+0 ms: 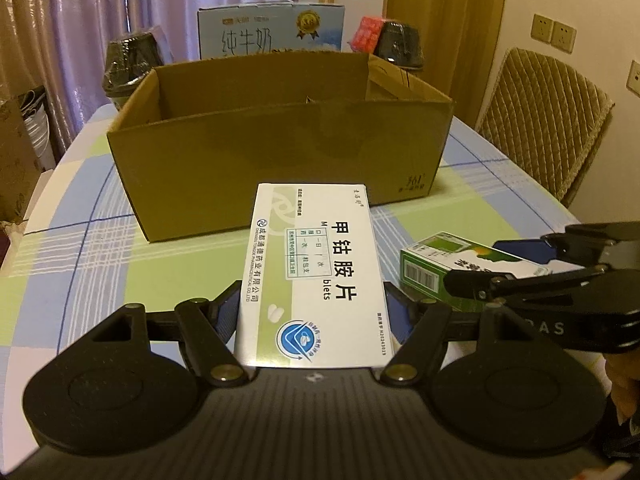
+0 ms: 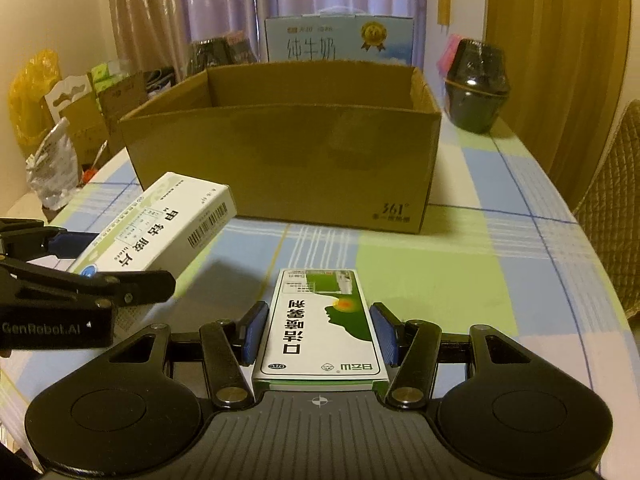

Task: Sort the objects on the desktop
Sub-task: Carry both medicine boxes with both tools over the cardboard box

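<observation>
Clamping the white tablet box [image 1: 316,276] at frame centre, the left gripper [image 1: 314,308] risked tilting it, while the right gripper [image 2: 318,332] bracketed the green spray box [image 2: 324,320], contact unclear, before the cardboard box [image 2: 280,152].

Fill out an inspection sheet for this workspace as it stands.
Surface: table under a checked cloth, blue, green and white.
Job's things: open cardboard box, no contents visible from here; white medicine box; green medicine box.
Clutter: milk carton, two dark wrapped pots and a pink item behind the cardboard box.
Grippers: left tool shut on the white medicine box, raised off the cloth; right tool flanks the green medicine box, small gaps at both pads.
Cables: nothing seen.
Surroundings: curtains, quilted chair, wall sockets, bags beside the table.
</observation>
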Action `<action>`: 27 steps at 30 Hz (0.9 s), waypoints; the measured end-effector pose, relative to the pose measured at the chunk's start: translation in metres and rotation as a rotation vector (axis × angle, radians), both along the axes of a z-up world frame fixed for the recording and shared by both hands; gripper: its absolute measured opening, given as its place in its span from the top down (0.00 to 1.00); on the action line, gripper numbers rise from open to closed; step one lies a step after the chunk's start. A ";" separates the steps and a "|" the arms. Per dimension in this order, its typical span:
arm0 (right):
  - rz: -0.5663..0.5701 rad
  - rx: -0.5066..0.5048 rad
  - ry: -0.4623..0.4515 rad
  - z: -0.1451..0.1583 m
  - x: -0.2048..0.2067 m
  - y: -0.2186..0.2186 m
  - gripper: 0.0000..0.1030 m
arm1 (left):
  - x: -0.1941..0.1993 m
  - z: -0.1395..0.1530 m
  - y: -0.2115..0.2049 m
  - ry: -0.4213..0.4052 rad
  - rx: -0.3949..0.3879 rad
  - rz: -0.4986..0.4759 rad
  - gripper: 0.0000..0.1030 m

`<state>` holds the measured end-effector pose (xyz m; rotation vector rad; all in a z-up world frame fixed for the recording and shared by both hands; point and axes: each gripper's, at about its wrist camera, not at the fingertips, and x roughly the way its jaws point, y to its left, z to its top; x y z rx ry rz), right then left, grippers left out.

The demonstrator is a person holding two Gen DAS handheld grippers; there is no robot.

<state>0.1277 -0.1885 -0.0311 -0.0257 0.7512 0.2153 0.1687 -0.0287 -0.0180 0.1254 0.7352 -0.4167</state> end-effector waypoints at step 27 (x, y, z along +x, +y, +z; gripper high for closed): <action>-0.030 0.097 -0.299 0.102 0.034 0.002 0.49 | 0.066 0.089 0.013 -0.169 -0.099 0.084 0.35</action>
